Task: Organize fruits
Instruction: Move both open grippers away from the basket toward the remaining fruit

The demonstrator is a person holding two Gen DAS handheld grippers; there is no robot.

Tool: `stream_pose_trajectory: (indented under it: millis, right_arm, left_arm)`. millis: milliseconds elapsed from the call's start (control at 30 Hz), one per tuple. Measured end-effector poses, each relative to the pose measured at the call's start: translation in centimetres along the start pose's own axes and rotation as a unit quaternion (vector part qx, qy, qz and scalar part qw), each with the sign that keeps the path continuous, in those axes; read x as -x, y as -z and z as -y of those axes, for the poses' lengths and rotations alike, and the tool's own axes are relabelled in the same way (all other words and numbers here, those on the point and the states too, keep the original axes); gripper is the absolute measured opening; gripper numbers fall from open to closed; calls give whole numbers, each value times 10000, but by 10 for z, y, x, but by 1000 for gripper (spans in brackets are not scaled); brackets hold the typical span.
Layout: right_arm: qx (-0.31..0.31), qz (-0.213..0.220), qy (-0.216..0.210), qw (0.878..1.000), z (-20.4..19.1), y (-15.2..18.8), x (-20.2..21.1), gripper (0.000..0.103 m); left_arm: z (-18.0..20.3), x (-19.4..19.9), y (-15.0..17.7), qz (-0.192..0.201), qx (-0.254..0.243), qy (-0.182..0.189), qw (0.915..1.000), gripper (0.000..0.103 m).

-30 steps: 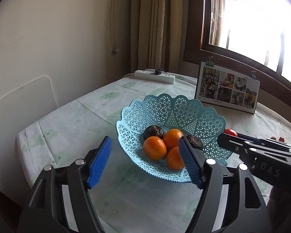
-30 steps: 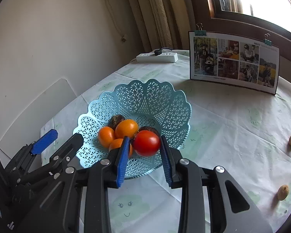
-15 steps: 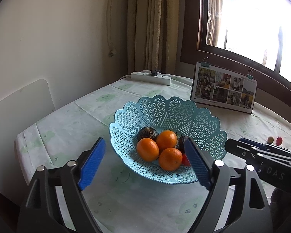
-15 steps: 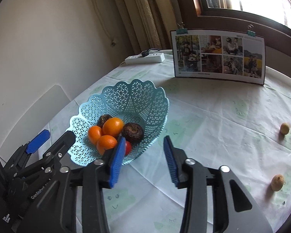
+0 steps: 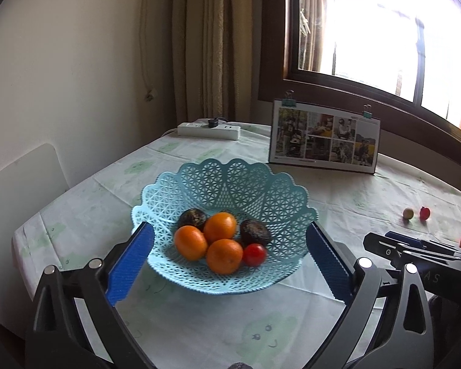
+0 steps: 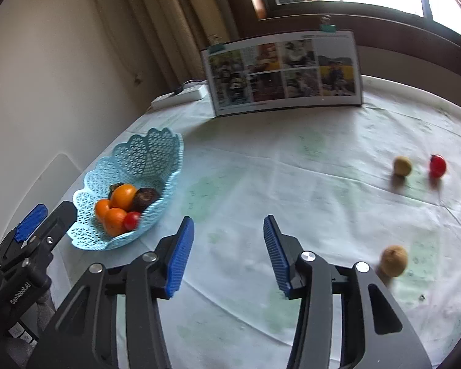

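Blue lattice basket (image 5: pixel 230 184) sits on the pale tablecloth (image 6: pixel 292 169), holding three oranges (image 5: pixel 220 227), two dark fruits (image 5: pixel 255 232) and a cherry tomato (image 5: pixel 254 254) at its four o'clock edge. Left gripper (image 5: pixel 227 264) hangs wide open around the near rim, gripping nothing. Right gripper (image 6: pixel 229 255) is spread open too, empty, over bare cloth. Loose fruit lies out at two o'clock: a tan one (image 6: pixel 402 166) just beside a red one (image 6: pixel 438 166), another tan one (image 6: pixel 393 260) nearer
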State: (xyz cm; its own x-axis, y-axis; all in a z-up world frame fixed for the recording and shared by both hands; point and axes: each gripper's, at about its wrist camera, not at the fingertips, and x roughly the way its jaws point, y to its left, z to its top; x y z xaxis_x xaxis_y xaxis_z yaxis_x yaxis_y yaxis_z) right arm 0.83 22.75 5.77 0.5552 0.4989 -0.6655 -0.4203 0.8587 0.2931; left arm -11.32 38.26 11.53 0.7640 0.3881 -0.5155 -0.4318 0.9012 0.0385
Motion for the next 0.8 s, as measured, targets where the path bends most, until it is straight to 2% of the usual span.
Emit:
stream_pose_trajectory:
  millis: [67,533,800]
  right_arm:
    - [-111,68,106,9999,13,2,5,61]
    - [-891,294,943,9911,122,19,46,69]
    - [-1373,377,1372,9803,176,29,65,69]
  left_arm:
    - [8,0,-1,2,-79,70,9999,100]
    - [73,-3,-1,-156,-599,557,9965,100]
    - [119,-15,4,-590,-773,1125,9889,100]
